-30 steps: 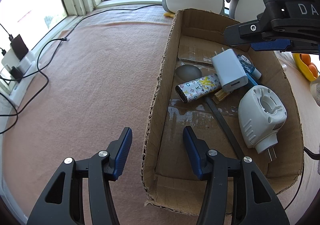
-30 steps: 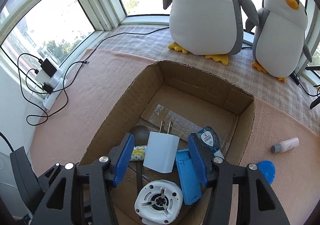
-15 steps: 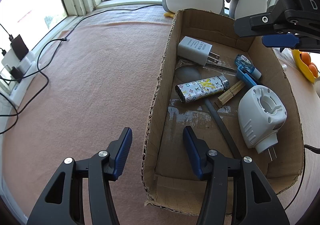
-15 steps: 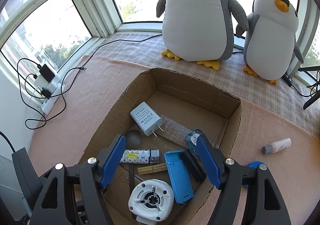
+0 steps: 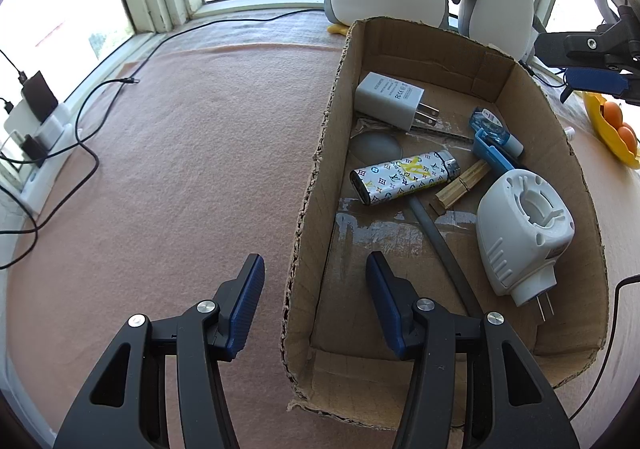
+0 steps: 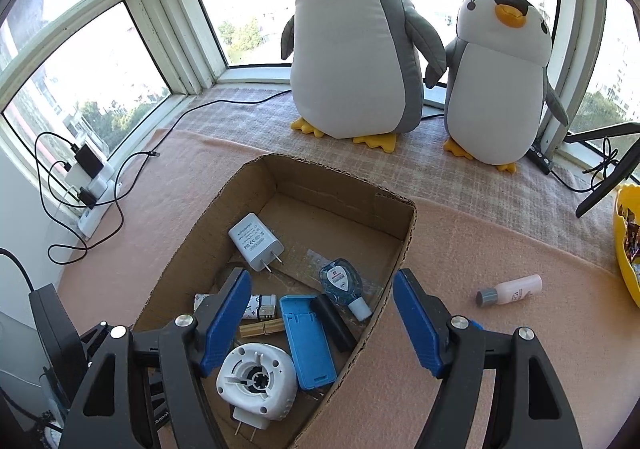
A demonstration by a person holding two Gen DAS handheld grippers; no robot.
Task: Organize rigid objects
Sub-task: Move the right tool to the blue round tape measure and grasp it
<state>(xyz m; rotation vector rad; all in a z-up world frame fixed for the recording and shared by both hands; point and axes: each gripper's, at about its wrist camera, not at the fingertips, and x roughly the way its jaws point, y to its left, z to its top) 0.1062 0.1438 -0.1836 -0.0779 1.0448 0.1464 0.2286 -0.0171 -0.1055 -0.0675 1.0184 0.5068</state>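
A cardboard box (image 5: 320, 185) (image 6: 404, 233) holds a white charger plug (image 5: 390, 99) (image 6: 254, 241), a patterned lighter (image 5: 404, 177), a wooden clothespin (image 5: 460, 187), a blue case (image 6: 306, 341), a blue correction tape (image 6: 342, 281) and a white plug-in device (image 5: 520, 225) (image 6: 256, 381). My left gripper (image 5: 316, 301) is open and straddles the box's near left wall. My right gripper (image 6: 322, 325) is open and empty above the box's right wall; it also shows in the left wrist view (image 5: 592, 65). A small white bottle (image 6: 510, 289) lies on the pink mat to the right of the box.
Two plush penguins (image 6: 356, 49) (image 6: 500, 81) stand behind the box at the window. A power strip with chargers and cables (image 5: 36, 129) lies at the left. A yellow bowl with oranges (image 5: 612, 125) sits at the right. A black stand (image 6: 608, 177) leans at the far right.
My right gripper let go of the white charger plug, which now lies in the box's far left corner. The right gripper opened wider and rose up and to the right. The left gripper stayed still.
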